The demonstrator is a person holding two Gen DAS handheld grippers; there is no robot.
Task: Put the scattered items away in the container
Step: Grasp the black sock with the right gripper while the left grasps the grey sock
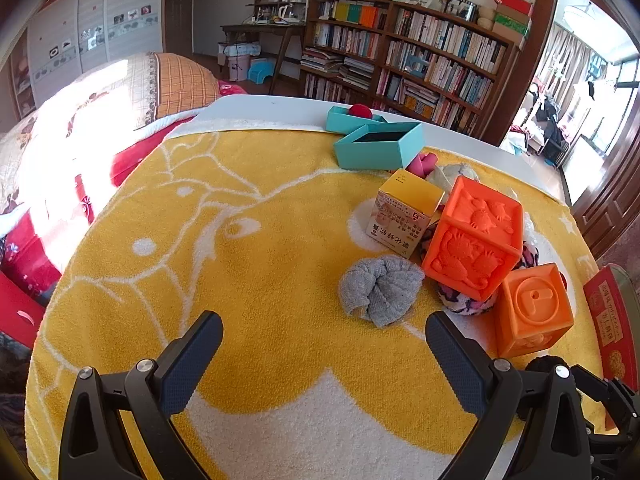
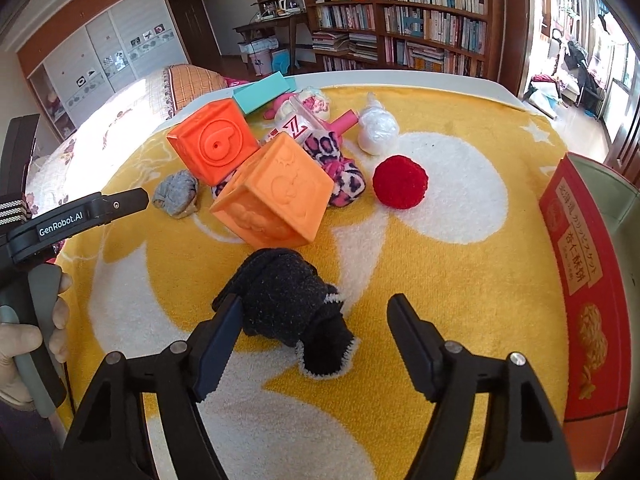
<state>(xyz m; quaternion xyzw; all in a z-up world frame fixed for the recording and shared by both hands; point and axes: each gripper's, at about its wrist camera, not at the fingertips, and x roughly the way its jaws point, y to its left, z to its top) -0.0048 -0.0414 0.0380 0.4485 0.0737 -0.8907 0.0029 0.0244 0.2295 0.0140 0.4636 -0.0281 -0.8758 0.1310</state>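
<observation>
The surface wears a rough, looped yellow towel (image 1: 256, 312). Orange blocks (image 2: 276, 196) look smooth, matt rubbery plastic. The black sock (image 2: 288, 304) is fuzzy knit; the red box (image 2: 592, 288) is glossy cardboard.

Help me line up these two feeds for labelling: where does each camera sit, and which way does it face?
Left wrist: rides the left gripper, looking forward over the yellow duck-pattern towel at the rolled grey sock; both open fingers show.
Right wrist: rides the right gripper, facing the rolled black sock between its open fingers; the left gripper and the person's hand show at its left edge.
Shared: the grey sock, both orange embossed rubber cubes, the red biscuit box, the wooden bookshelf.
</observation>
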